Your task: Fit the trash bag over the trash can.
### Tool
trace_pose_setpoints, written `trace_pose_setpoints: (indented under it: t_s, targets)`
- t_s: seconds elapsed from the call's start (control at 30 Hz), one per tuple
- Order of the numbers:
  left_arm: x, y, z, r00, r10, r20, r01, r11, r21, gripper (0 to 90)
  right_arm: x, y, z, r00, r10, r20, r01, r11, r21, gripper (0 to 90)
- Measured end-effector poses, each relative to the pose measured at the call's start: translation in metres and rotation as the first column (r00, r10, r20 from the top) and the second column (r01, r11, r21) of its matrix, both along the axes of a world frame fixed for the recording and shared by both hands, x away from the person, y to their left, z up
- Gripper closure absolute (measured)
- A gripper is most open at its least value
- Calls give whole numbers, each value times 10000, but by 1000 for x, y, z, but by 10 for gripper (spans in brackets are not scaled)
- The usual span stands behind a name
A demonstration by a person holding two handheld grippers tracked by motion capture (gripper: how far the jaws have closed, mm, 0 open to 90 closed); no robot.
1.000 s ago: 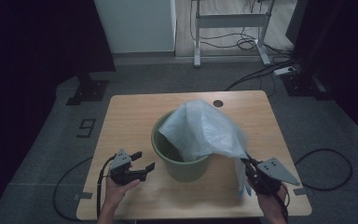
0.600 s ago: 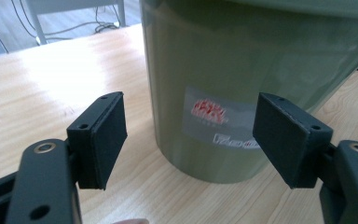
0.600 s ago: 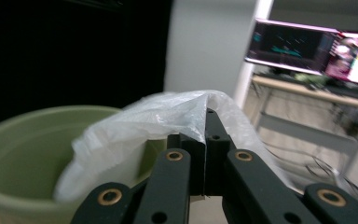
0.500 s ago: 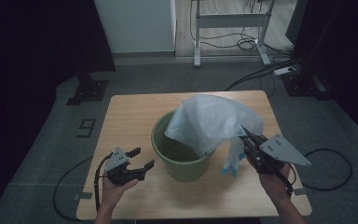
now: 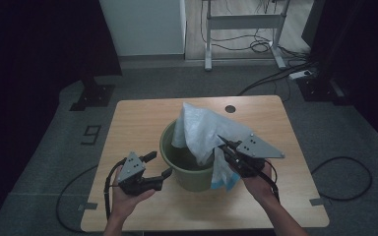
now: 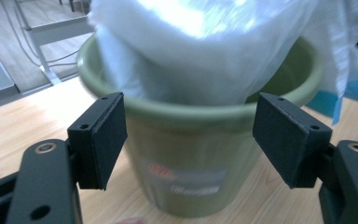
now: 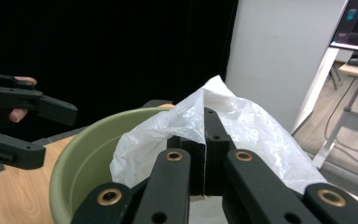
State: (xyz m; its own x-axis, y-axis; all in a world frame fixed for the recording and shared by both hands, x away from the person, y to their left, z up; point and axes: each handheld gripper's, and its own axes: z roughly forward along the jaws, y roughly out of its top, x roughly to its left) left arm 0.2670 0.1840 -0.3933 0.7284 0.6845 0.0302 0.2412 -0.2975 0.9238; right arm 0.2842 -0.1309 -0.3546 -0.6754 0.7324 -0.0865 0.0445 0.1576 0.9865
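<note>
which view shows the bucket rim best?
The high view: nearly the whole rim shows, with the bag draped across its far-right side. The left gripper view has only the blurred near edge; the right gripper view, one arc.

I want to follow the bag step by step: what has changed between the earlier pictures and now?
The right gripper, shut on the white plastic bag, has lifted its edge up and inward over the green bucket. The left gripper rose slightly, jaws open and empty. The bucket stayed in place on the table.
</note>
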Motion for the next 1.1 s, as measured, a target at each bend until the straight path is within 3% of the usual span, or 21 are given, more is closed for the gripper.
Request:
trace_pose_setpoints:
  t_s: [0.2,0.5,0.63,0.7,0.9,1.1]
  targets:
    - [5,-23,10,9993,-352,98,352,9994,-32,260,2,1,0,9991,198,-381,-184,9991,371,887]
    - [15,-53,18,9959,-891,166,891,9960,12,281,-5,2,6,9978,475,-467,-450,9976,532,885]
    - [16,-62,17,9958,-898,185,898,9960,3,308,-5,3,7,9973,510,-527,-484,9976,505,884]
    - [17,-65,18,9959,-874,225,874,9962,2,351,-5,3,7,9971,538,-539,-513,9976,475,883]
    - [19,-77,18,9952,-893,404,886,9959,186,591,-4,4,3,9963,575,-639,-552,9978,370,876]
    - [21,-85,16,9902,-1327,444,1323,9911,126,834,-5,2,-4,9957,558,-740,-536,9981,310,835]
